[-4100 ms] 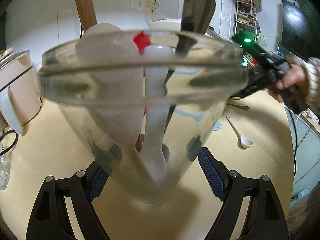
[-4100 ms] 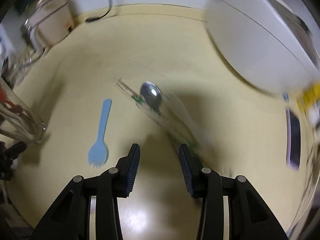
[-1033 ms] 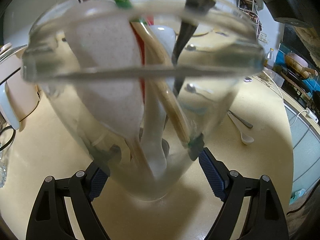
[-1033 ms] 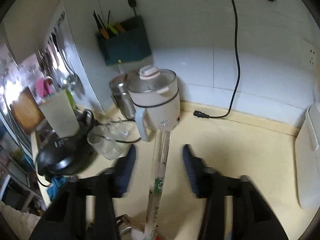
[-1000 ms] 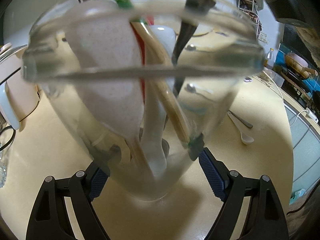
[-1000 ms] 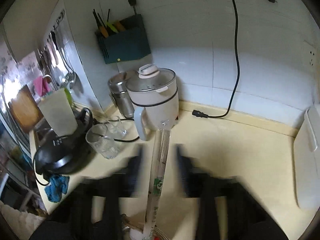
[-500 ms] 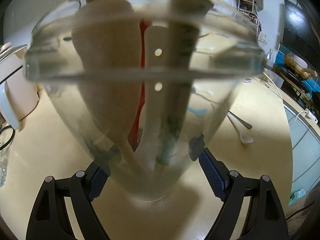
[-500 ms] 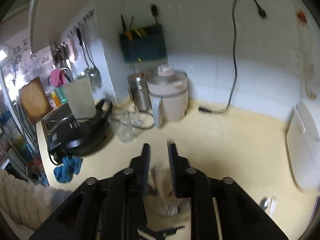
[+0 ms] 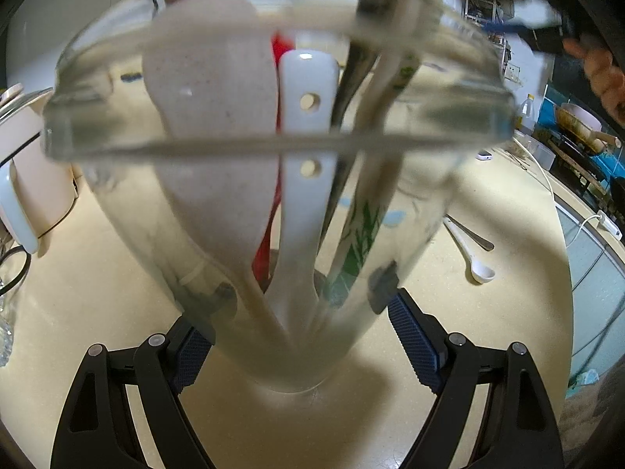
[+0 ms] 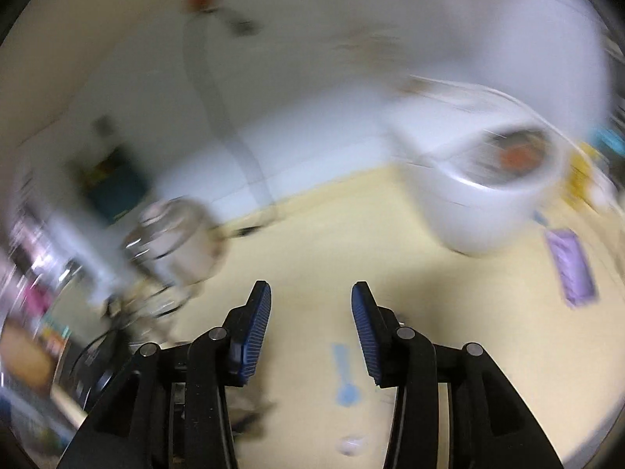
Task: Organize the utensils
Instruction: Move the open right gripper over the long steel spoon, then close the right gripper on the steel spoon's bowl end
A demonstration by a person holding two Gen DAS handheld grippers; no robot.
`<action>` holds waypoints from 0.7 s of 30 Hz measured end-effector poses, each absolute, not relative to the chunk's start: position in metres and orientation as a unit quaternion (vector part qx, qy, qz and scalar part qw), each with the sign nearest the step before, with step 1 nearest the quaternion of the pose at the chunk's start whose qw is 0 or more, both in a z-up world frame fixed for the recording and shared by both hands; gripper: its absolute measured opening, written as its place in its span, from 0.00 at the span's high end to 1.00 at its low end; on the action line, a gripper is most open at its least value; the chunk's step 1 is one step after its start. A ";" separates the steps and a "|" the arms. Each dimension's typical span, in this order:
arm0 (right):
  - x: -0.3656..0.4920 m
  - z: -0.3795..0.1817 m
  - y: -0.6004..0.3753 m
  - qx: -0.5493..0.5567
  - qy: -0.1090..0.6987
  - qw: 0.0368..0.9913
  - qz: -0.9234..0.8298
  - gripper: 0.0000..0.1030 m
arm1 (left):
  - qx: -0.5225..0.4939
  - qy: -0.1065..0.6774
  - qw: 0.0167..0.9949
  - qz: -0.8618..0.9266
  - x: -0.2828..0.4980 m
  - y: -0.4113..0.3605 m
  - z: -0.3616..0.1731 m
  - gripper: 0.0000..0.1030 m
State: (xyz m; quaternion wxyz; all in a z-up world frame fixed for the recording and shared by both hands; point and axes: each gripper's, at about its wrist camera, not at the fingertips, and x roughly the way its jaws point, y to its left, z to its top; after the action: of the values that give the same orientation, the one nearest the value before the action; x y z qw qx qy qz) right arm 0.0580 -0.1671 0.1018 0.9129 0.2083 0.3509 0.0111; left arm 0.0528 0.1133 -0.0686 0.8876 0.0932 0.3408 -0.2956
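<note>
My left gripper [image 9: 300, 332] is shut on the lower part of a clear glass jar [image 9: 449, 211] standing on the beige counter. Inside it lean a speckled beige spatula [image 9: 211, 117], a white ladle handle [image 9: 308, 136], a red utensil [image 9: 279, 51], a dark metal utensil [image 9: 351, 78] and paper-wrapped chopsticks [image 9: 367, 226] with green print. My right gripper [image 10: 311, 297] has its jaws opening with nothing between them; its view is blurred. Below it a blue fork [image 10: 343, 375] lies on the counter. The left wrist view shows the right gripper [image 9: 539, 19] blurred at top right, held by a hand [image 9: 601, 74].
A white spoon [image 9: 474, 265] and a metal spoon [image 9: 468, 234] lie on the counter right of the jar. A white rice cooker [image 10: 496, 203] stands at the back right, a cream kettle [image 9: 27, 179] to the left. The counter edge [image 9: 562, 258] curves along the right.
The wrapped chopsticks have dropped into the jar and now lean to the right. The right gripper let them go, opened wider and swung away to the right. The left gripper and jar stayed still.
</note>
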 end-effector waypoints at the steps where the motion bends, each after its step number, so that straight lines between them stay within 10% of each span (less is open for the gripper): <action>1: 0.057 0.096 -0.177 0.210 0.356 0.911 -0.003 0.58 | 0.094 0.341 0.888 -0.295 0.052 0.113 -0.068 0.16; 21: 0.146 -0.041 -0.155 0.089 0.512 0.854 -0.016 0.58 | 0.097 0.341 0.887 -0.295 0.051 0.103 -0.070 0.16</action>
State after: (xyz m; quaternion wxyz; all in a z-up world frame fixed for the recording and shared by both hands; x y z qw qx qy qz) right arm 0.1463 -0.1554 -0.0414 0.8545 0.0889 0.5116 -0.0155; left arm 0.0508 0.1026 -0.0700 0.8872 0.0975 0.3412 -0.2947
